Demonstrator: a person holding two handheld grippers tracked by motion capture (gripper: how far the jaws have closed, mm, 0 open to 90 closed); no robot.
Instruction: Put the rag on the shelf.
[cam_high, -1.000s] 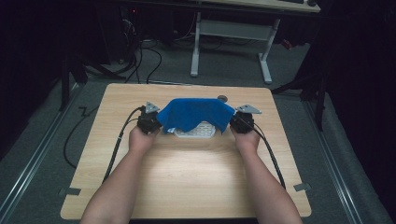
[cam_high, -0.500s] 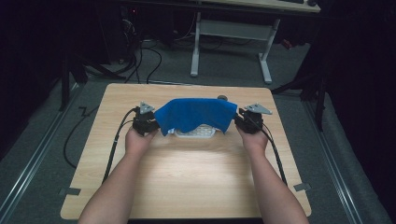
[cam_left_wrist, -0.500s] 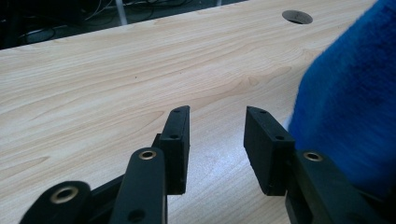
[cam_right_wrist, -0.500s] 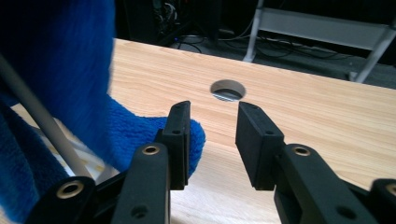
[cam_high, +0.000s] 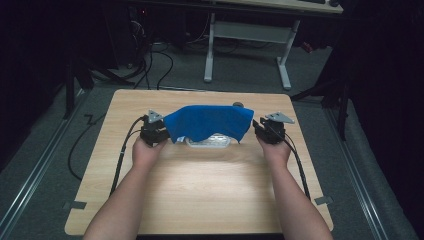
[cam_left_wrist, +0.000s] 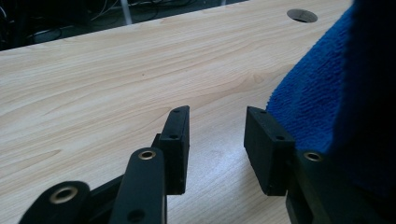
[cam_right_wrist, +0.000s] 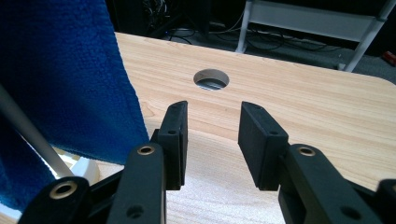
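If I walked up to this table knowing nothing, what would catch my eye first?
The bright blue towel would: it hangs draped over a pale rack-like thing at the middle of the wooden table. On either side a person's hands hold the left gripper and right gripper, whose black jaws have just been opening and now stand apart with nothing between them. Behind the towel, a round hole pierces the tabletop.

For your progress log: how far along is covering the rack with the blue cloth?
Done: the blue cloth lies draped over the white rack. In hand: the left gripper and right gripper have just been opening, nothing between their jaws. Left: probably just drawing both hands away; the rack's front edge shows below the cloth.
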